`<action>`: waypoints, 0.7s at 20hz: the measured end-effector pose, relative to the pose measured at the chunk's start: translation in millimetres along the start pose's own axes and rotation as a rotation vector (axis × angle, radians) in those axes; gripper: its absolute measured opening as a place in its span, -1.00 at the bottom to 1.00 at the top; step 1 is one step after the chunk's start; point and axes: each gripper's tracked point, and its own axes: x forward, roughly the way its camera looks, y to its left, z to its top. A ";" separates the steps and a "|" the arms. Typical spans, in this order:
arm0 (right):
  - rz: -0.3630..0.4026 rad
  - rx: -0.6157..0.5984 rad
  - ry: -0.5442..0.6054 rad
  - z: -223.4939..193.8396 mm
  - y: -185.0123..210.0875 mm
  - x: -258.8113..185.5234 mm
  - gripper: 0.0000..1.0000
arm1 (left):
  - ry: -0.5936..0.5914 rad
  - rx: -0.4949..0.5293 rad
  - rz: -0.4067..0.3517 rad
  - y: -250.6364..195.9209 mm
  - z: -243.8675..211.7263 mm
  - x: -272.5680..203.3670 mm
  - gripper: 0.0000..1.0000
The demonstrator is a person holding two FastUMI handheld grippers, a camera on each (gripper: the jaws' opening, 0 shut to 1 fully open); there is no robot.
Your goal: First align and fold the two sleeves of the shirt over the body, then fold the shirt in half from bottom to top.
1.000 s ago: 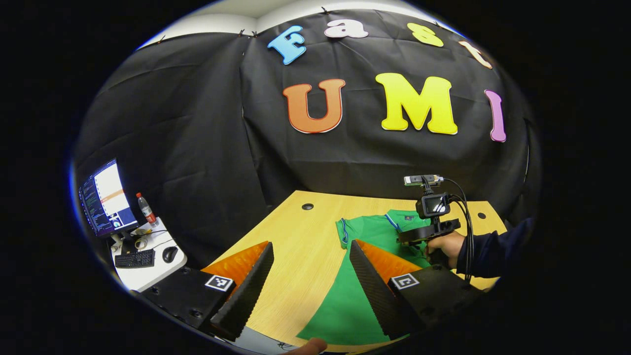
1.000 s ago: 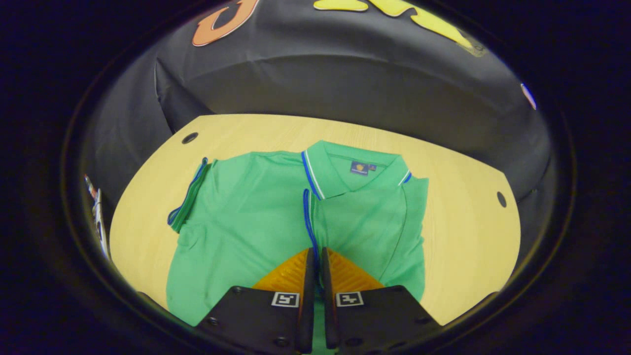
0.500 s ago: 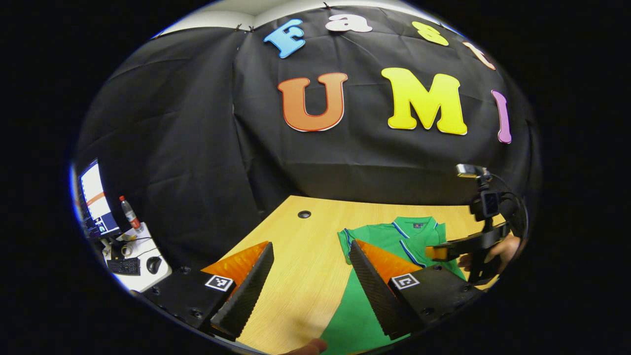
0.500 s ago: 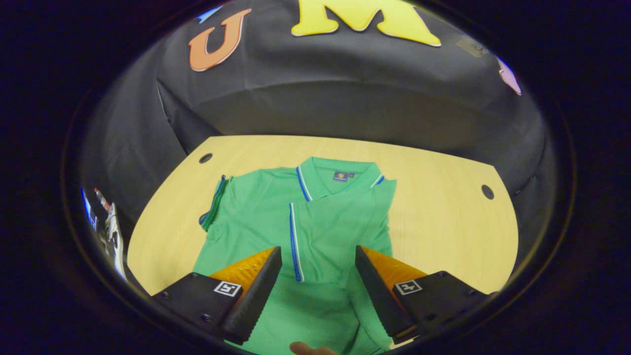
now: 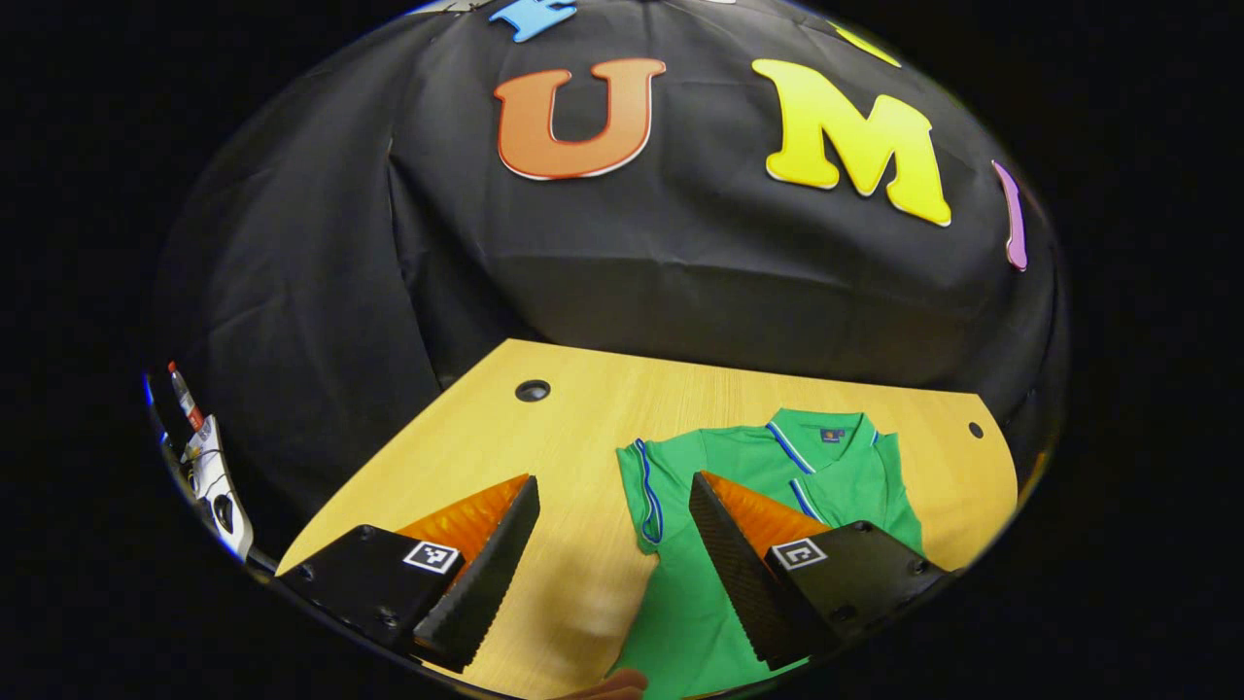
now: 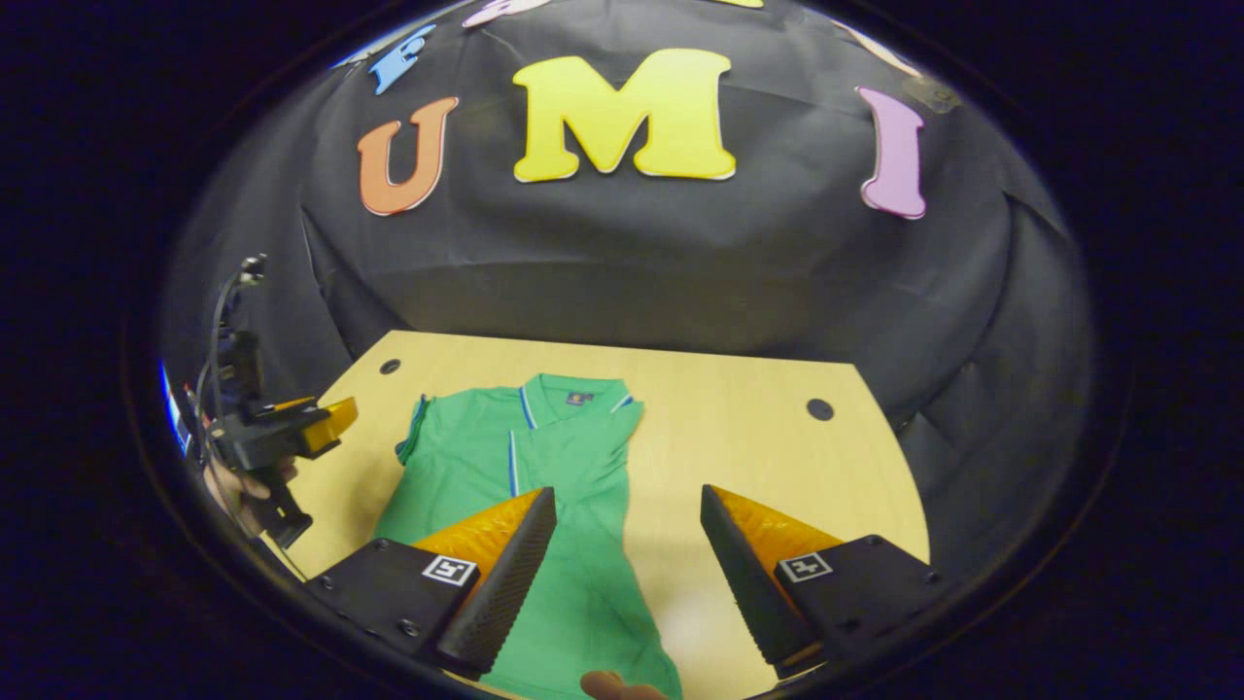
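Shirt: one green polo shirt point(image 5: 739, 467) lay flat on the wooden table point(image 5: 573, 418), collar toward the black cloth wall; in the right gripper view the same shirt point(image 6: 505, 457) sat on the left half of the table point(image 6: 739, 428).
Sleeves: one sleeve with blue trim point(image 5: 646, 486) lay spread at the shirt's edge; the other side was folded over the body, its blue-edged cuff point(image 6: 512, 462) running down the front.
Collar: one, blue and white striped point(image 5: 821, 433), with a small label inside.
Grippers: two. The left gripper point(image 5: 612, 544) was spread wide and held nothing; one finger stood over bare table, the other over the shirt beside the spread sleeve. The right gripper point(image 6: 627, 554) was spread wide and held nothing; one finger stood over the shirt body, the other over bare table.
Pose: both grippers were held above the table, tilted down toward the shirt; contact with the cloth could not be judged.
Table holes: two round holes, one near each far corner point(image 6: 819, 409).
Right gripper view, extra: the left gripper point(image 6: 326, 428) at the far left with a hand point(image 6: 238, 481) on its grip and cables rising from it.
Left gripper view, extra: a side desk point(image 5: 209, 467) at the far left edge with one bottle point(image 5: 185, 394).
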 end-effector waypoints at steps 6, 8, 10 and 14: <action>-0.080 0.040 -0.019 -0.7 -32.1 -75.5 0.93 | 0.135 -0.002 0.005 -17.3 -41.3 71.2 1.00; -0.085 0.065 -0.041 6.8 -32.4 -100.4 0.93 | 0.178 -0.008 0.005 -22.3 -50.9 87.6 1.00; -0.119 0.096 -0.084 14.7 -38.5 -118.3 0.92 | 0.224 -0.005 0.015 -22.3 -59.8 98.3 0.97; -0.167 0.116 -0.117 10.2 -47.4 -132.9 0.86 | 0.267 -0.035 0.042 -14.2 -61.9 110.6 0.71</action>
